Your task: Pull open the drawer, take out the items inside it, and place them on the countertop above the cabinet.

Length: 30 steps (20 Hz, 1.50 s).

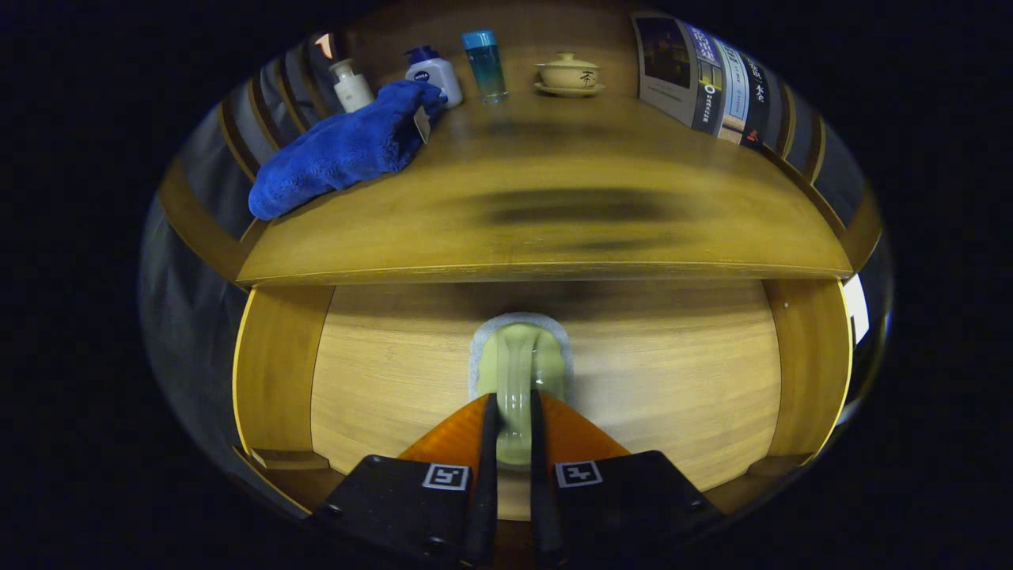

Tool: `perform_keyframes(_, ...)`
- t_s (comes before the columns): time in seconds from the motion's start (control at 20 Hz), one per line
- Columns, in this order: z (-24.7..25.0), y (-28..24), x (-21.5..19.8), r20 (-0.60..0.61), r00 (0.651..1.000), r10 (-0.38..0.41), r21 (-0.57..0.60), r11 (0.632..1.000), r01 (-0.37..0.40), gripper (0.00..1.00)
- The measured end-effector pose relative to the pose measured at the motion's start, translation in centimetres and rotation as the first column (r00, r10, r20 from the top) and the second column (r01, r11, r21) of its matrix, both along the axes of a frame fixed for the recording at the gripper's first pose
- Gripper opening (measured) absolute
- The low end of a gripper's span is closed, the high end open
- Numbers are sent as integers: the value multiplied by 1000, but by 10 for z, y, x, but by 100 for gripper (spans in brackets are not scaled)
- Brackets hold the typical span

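Home-like booth, wooden cabinet countertop, lotion bottles, lidded teacup, blue towel, magazines

Warm wooden tabletop spreads ahead of me, grain glossy, a dark blurred shadow across its middle. Wooden slatted rails with grey gaps curve round its left and right sides. Under its front edge, a pale wood panel framed by darker side posts. Light dim, amber.

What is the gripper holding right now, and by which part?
The gripper is shut on the drawer handle, a pale green arched pull on the drawer front. Both fingers press its sides at the near, lower stretch of the arch.
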State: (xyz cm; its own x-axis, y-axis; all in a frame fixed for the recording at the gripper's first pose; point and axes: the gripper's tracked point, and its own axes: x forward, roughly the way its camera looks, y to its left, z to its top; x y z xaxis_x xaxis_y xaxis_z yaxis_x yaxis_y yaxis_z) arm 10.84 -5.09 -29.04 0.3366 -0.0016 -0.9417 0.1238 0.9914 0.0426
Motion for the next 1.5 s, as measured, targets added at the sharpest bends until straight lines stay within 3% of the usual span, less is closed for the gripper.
perform_keyframes(0.05,2,-2,0,9,1000,12,-17,1000,-11,21)
perform_keyframes(0.35,28,0,-10,78,996,34,-5,999,-34,21)
perform_keyframes(0.65,90,4,-25,190,976,106,-43,994,-100,21)
perform_keyframes(0.85,155,7,15,328,942,71,-6,997,-73,21)
perform_keyframes(1.05,191,-9,68,388,920,55,-68,997,-31,21)
perform_keyframes(1.3,171,7,114,368,926,79,-19,997,-78,21)
perform_keyframes(1.5,148,-8,144,345,936,73,-61,997,-55,21)
